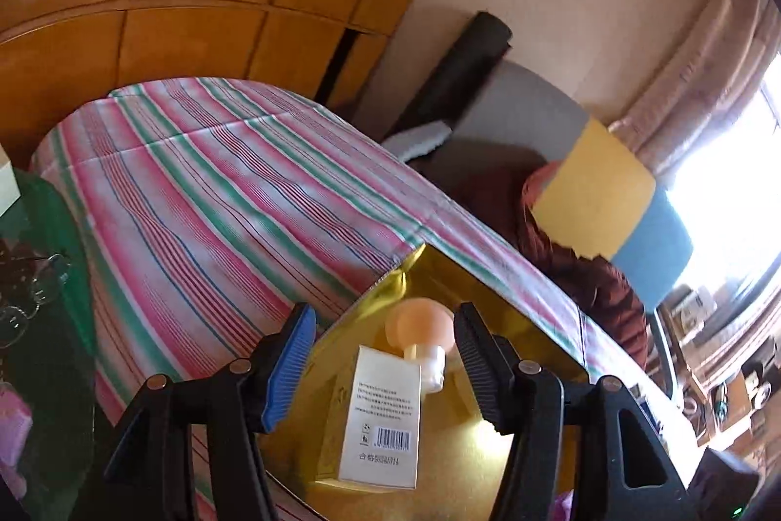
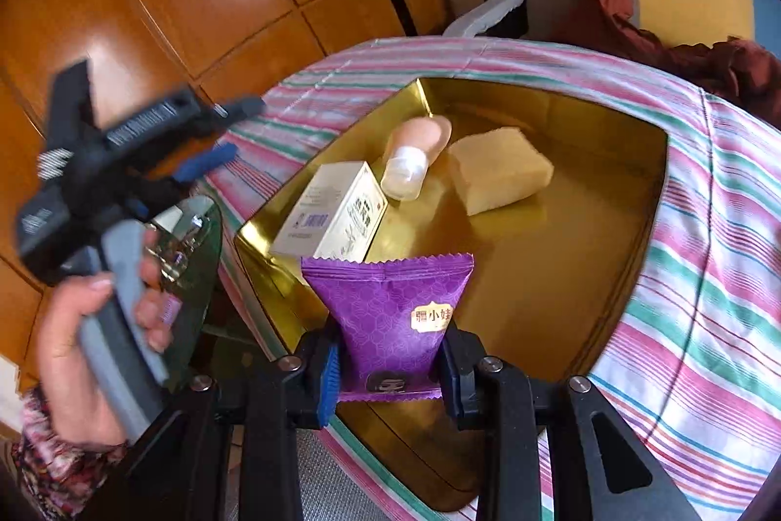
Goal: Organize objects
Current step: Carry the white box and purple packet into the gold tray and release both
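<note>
right tongs [image 2: 388, 367] pinch a purple crinkly plastic snack packet [image 2: 390, 316] low down, over the shiny gold tray [image 2: 561, 277]. it looks light, soft and slippery. left tongs [image 1: 385, 369] are apart, holding nothing.

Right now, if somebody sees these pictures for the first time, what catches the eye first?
Probably the purple snack packet, pinched in the right gripper above the near edge of the shiny gold tray. The tray sits on a striped cloth and holds a white box, a peach-capped bottle and a pale yellow block.
</note>
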